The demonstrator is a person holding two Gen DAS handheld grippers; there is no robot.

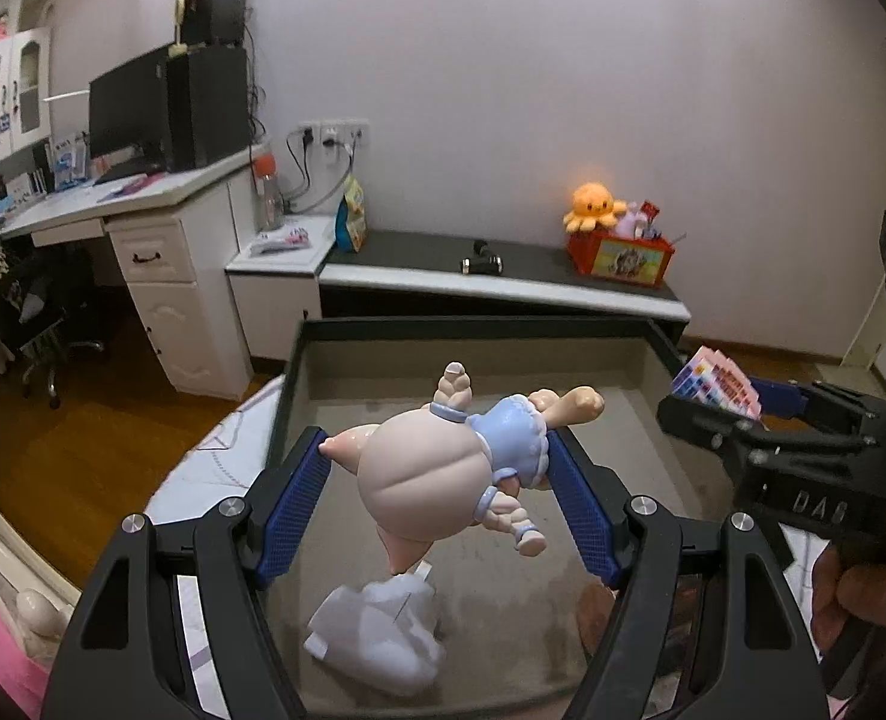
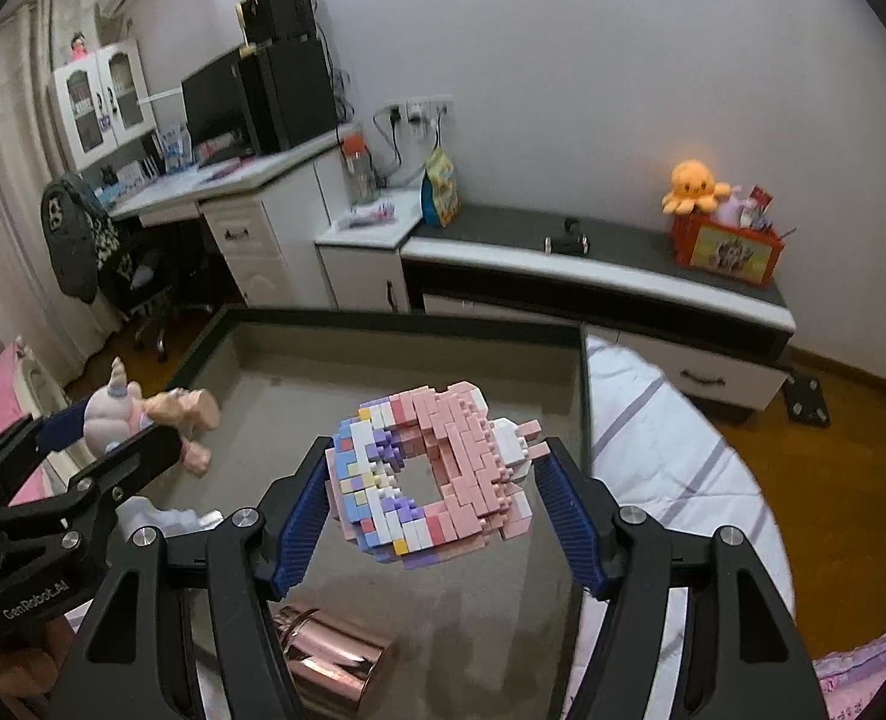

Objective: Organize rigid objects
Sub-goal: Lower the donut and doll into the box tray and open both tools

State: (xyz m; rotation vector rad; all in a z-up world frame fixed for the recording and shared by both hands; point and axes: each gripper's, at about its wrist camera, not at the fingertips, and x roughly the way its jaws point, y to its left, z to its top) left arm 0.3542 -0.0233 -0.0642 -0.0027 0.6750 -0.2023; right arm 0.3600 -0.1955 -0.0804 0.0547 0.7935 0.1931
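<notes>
Two toys gripped above a dark-rimmed tray [image 1: 299,372].
Left gripper [image 1: 443,480]: blue-padded jaws clamped on a pale doll figure [image 1: 431,474] in a blue dress, tilted sideways over the tray floor, above a white lump [image 1: 383,636] lying there. Right gripper [image 2: 437,480]: jaws closed on a pink-and-pastel brick-built ring [image 2: 431,474], held off the tray floor; rose-gold cylinder [image 2: 335,666] lying on its side below, near the left jaw.
</notes>
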